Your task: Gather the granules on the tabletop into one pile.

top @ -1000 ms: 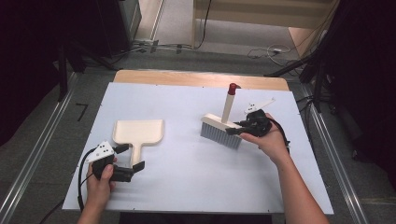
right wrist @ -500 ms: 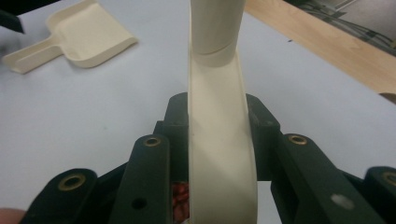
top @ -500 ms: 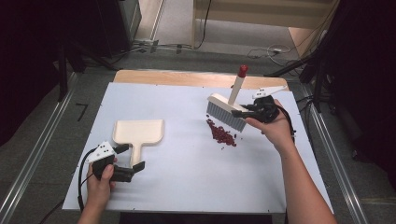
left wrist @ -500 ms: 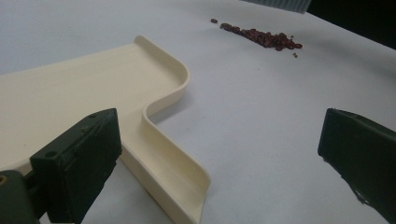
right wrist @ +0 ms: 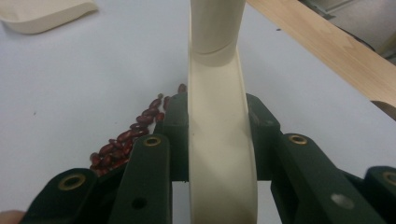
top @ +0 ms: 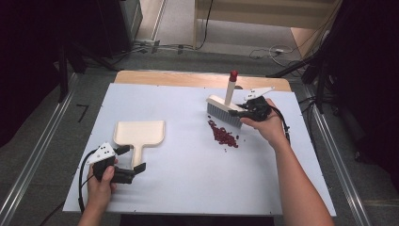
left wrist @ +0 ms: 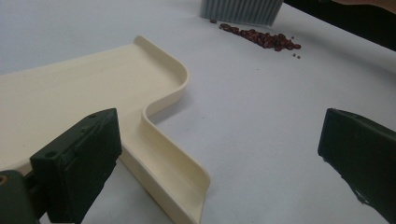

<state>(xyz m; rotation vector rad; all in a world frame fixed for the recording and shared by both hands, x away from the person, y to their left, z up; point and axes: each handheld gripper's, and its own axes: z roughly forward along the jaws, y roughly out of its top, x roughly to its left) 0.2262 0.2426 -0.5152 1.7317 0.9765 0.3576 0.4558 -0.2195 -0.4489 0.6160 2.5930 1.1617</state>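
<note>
**Brush held by the beans, dustpan waiting**

From high up, the white table [top: 188, 188] has two hands on it. The right gripper [top: 249, 109] is at the far right side. It grips the brush [top: 225, 109], with its jaws closed on the cream back of it. The brush handle sticks up and has a red tip. The grey bristles point down, next to a small heap of red beans [top: 224, 135]. The beans lie on the table just in front of the brush, toward the person. The cream dustpan [top: 139, 134] lies flat at the near left, well apart from the beans. Its handle points to the person. The left gripper [top: 134, 160] sits at that handle with its jaws wide apart, one on each side, not squeezing.

In the left gripper view, the two black jaws stand far apart. The dustpan [left wrist: 93, 98] handle runs between them, close to the left jaw. Far off are the beans [left wrist: 261, 37] and the grey bristles of the brush [left wrist: 240, 9].

In the right gripper view, the jaws press on both sides of the brush [right wrist: 219, 116]. The beans [right wrist: 130, 135] lie just to the left, below it. A corner of the dustpan [right wrist: 42, 14] shows at the top left.
</note>
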